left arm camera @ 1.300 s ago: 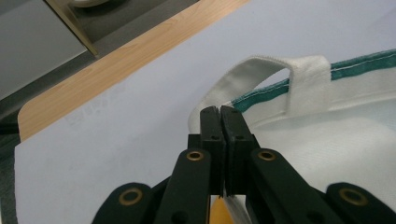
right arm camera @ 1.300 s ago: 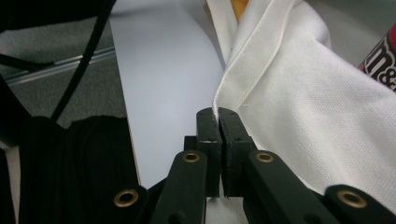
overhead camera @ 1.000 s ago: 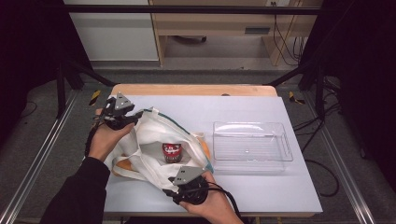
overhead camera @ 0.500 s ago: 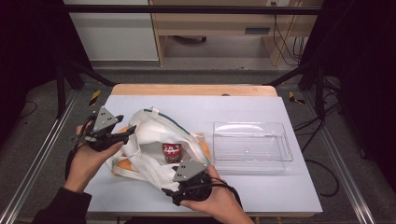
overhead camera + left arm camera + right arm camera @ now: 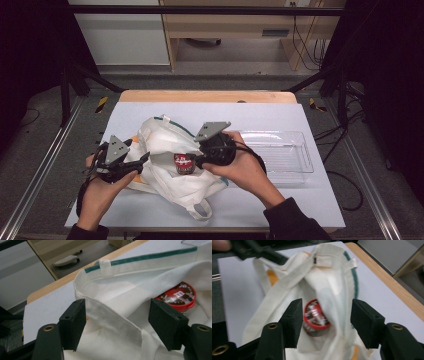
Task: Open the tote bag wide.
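A white cloth tote bag (image 5: 165, 177) with a green-trimmed rim lies open on the table, with a red lidded tub (image 5: 184, 163) inside it. My left gripper (image 5: 144, 161) is at the bag's left side. In the left gripper view its jaws (image 5: 117, 315) straddle the bag's hem (image 5: 112, 315) without pressing it; they have just been opening. The tub (image 5: 180, 295) lies beyond them. My right gripper (image 5: 198, 160) hovers at the bag's right side, open, its jaws (image 5: 327, 306) above the tub (image 5: 315, 317); they have just been closing, gripping nothing.
A clear plastic tray (image 5: 295, 172) stands empty on the table's right half, just behind the right hand. The grey table top (image 5: 310, 210) ends in a wooden strip (image 5: 207, 96) at the far edge. The left gripper (image 5: 257, 251) crosses the right gripper view's top left.
The left gripper came from the bag's far left corner toward the near side and opened. The right gripper rose from the bag's front edge to its right side, above the tub.
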